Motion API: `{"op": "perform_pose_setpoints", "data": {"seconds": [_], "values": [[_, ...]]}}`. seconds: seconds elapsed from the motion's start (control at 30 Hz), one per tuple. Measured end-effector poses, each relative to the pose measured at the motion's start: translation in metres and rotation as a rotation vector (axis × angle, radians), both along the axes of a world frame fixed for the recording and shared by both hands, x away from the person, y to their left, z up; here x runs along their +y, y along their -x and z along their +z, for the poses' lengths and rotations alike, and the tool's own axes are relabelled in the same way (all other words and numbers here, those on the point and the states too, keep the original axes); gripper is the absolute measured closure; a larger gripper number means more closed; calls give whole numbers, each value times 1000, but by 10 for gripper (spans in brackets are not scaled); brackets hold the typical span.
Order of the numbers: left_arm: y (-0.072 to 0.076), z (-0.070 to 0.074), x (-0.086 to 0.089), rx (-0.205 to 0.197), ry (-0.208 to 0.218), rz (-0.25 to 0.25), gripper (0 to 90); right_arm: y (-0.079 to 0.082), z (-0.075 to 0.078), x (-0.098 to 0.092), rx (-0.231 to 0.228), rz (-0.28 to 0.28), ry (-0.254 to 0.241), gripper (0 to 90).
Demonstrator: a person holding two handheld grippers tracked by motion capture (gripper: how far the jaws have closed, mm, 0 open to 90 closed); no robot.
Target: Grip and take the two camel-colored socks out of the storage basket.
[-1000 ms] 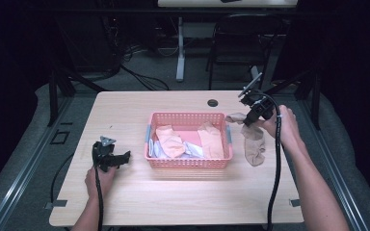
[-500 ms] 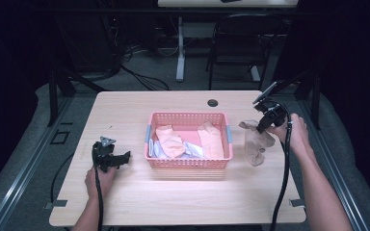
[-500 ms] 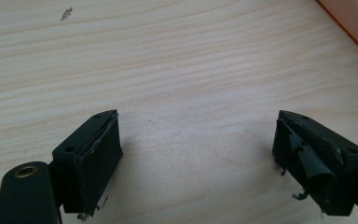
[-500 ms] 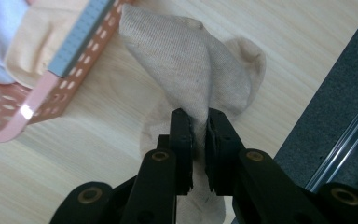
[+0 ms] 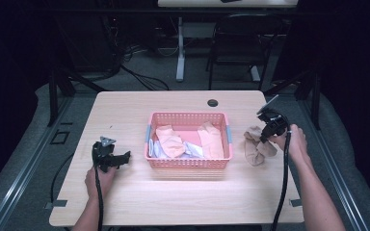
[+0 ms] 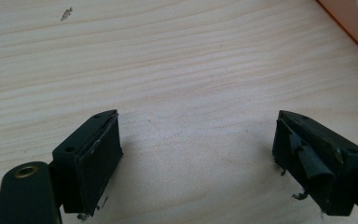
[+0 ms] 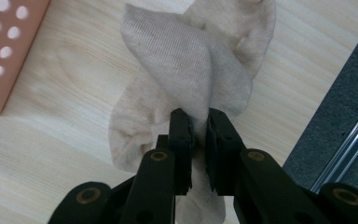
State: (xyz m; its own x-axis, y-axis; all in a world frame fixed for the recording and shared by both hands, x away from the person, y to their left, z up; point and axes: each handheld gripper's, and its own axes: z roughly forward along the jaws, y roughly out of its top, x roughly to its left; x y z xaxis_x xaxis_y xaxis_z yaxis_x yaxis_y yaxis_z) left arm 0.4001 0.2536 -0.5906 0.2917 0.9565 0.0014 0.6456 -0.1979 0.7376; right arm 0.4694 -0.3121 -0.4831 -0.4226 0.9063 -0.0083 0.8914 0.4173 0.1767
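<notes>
A beige sock (image 5: 257, 148) lies crumpled on the table just right of the pink basket (image 5: 189, 164). My right gripper (image 5: 265, 138) is shut on it; in the right gripper view the sock (image 7: 191, 84) is pinched between the two black jaws of my right gripper (image 7: 199, 135) and its bulk rests on the wood. My left gripper (image 5: 125, 156) sits low over the table left of the basket, held by a hand. In the left gripper view my left gripper (image 6: 198, 154) stands open over bare wood, nothing between the jaws.
The basket holds several pink and pale socks (image 5: 170, 142). A dark round hole (image 5: 213, 103) is in the table behind it. The table's right edge (image 7: 307, 121) runs close beside the held sock, with grey floor beyond. A basket corner (image 6: 354, 18) lies off to one side of the left jaws.
My right gripper has come down and further right with the sock, which hung in the air before and now rests on the table. The left gripper has stayed put.
</notes>
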Motion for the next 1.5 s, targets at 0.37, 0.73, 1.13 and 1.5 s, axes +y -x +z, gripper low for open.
{"op": "perform_pose_setpoints", "data": {"seconds": [0.37, 0.73, 1.13, 1.5], "values": [[0, 0, 0, 0, 0, 0, 150, 5, 4, -4, -41, -35, -21, 437], [0, 0, 0, 0, 0, 0, 150, 30, 19, -6, -134, -8, -119, 128], [0, 0, 0, 0, 0, 0, 150, 76, 16, 5, -199, 90, -176, 0], [0, 0, 0, 0, 0, 0, 150, 106, -2, 13, -199, 133, -159, 0]]}}
